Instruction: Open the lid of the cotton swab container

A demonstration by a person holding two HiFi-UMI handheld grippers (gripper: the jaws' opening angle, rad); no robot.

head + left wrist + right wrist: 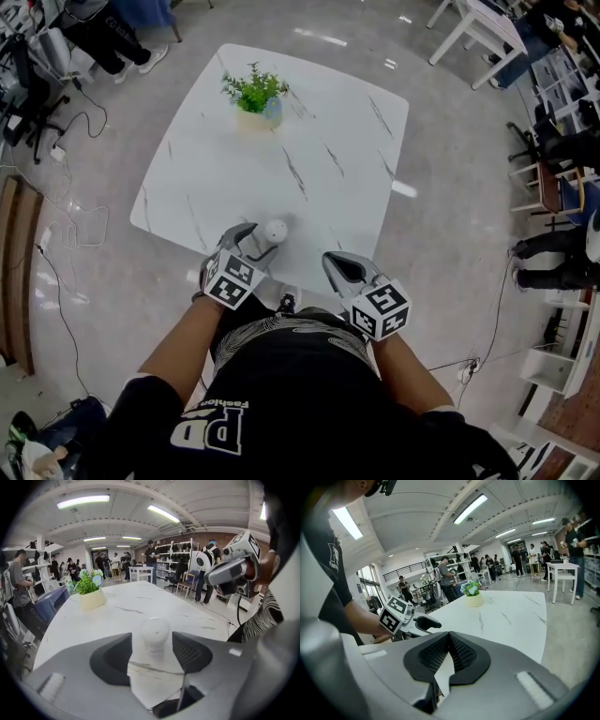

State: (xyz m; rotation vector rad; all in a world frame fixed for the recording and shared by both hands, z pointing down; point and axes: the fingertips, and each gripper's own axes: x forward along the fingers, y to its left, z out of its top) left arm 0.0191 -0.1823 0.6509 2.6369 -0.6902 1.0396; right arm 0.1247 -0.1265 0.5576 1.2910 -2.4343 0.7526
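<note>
Holding both tools low over the near edge of the white marbled counter (328,141), I have my left hand-held gripper (152,637) spread wide with the cotton swab container (275,230) standing upright between its two dark ribbed pads. The small white container rests on the counter top with its rounded lid on. In the left gripper view it sits nearer the right-side pad than the other one, and a sliver of counter shows on either side of it, so neither pad is pressing on it.

My right hand-held gripper (449,644) is pressed together, its two ribbed pads meeting in a line with nothing pinched between them. In the head view it hangs at the counter's near edge, to the right of the container and apart from it, with its marker cube turned up toward me.

At the far side of the counter, well away from the container, stands a small potted plant (255,94) with green leaves in a pale pot.
</note>
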